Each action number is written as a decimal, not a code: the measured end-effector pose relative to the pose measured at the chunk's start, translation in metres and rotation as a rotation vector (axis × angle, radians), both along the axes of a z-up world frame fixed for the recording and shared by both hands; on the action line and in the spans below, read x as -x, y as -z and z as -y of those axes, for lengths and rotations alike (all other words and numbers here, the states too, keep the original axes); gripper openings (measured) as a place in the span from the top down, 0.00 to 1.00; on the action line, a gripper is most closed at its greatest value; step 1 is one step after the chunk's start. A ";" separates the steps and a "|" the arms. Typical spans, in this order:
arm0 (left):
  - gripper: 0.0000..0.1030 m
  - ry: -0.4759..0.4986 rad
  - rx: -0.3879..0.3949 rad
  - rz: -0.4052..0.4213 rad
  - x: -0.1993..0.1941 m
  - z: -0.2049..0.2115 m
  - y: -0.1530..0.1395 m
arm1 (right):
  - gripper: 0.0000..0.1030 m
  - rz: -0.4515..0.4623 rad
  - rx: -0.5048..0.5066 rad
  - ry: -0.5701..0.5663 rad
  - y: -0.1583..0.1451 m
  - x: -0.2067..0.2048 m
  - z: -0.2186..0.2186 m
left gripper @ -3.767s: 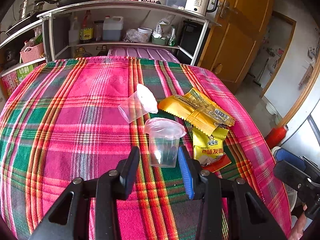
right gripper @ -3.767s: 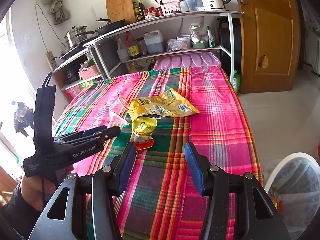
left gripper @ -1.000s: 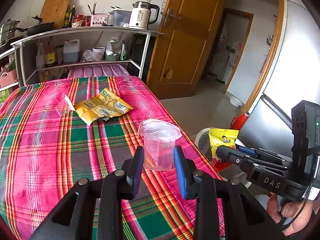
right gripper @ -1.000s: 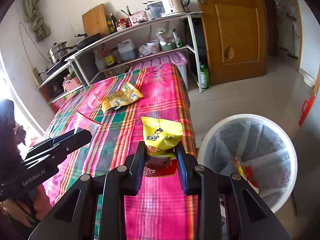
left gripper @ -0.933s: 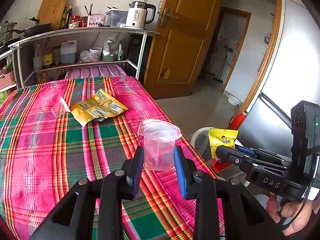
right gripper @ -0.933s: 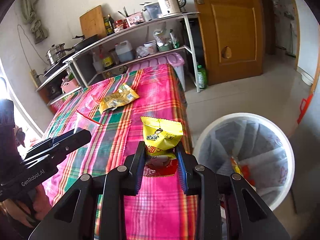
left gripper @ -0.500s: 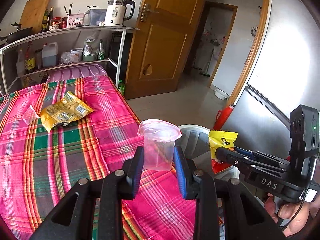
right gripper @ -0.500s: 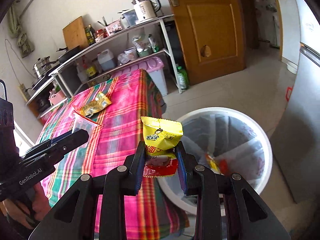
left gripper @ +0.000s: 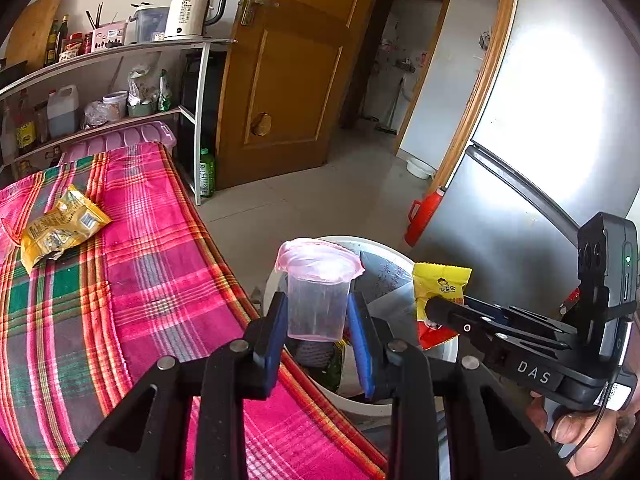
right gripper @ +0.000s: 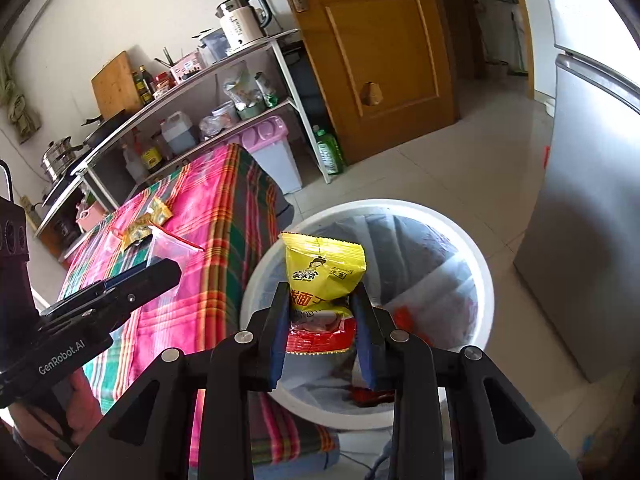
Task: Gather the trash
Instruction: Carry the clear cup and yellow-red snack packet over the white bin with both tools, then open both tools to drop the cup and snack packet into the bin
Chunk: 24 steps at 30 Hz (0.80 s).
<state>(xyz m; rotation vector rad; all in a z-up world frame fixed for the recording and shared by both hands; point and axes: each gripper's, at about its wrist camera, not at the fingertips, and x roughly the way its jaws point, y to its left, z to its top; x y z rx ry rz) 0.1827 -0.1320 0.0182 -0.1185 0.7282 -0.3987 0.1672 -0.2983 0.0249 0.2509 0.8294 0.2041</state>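
Observation:
My left gripper (left gripper: pixel 318 320) is shut on a clear plastic cup (left gripper: pixel 318 288) with a pinkish rim, held upright over the near edge of the white trash bin (left gripper: pixel 444 354). My right gripper (right gripper: pixel 322 320) is shut on a yellow and red snack packet (right gripper: pixel 322 276), held above the white trash bin (right gripper: pixel 486 292), which is lined with a bag and holds some wrappers. The packet also shows in the left wrist view (left gripper: pixel 438 286). A yellow wrapper (left gripper: pixel 60 228) and another clear cup (left gripper: pixel 8 230) lie on the plaid tablecloth (left gripper: pixel 140 280).
The bin stands on the floor beside the table's right edge. A silver fridge (left gripper: pixel 540 160) is to the right, with a red bottle (left gripper: pixel 424 216) at its foot. A wooden door (left gripper: pixel 288 80) and a metal shelf rack (left gripper: pixel 120 80) with kitchenware stand behind.
Both grippers have swung right from over the table to above the trash bin, still holding the cup and the packet. The bin now fills the view under them.

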 end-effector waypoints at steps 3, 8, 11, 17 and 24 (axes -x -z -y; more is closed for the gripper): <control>0.69 0.015 -0.003 -0.012 -0.004 0.010 0.005 | 0.70 -0.009 -0.006 0.015 0.004 -0.001 0.009; 0.69 0.030 -0.003 -0.037 -0.012 0.024 0.013 | 0.70 -0.028 -0.012 0.042 0.012 -0.002 0.021; 0.69 0.037 -0.001 -0.057 -0.016 0.029 0.019 | 0.70 -0.038 -0.014 0.052 0.017 -0.003 0.025; 0.69 0.047 -0.003 -0.090 -0.024 0.040 0.030 | 0.70 -0.062 -0.020 0.063 0.024 -0.006 0.031; 0.69 0.052 -0.004 -0.124 -0.030 0.047 0.041 | 0.68 -0.093 -0.009 0.081 0.032 -0.014 0.034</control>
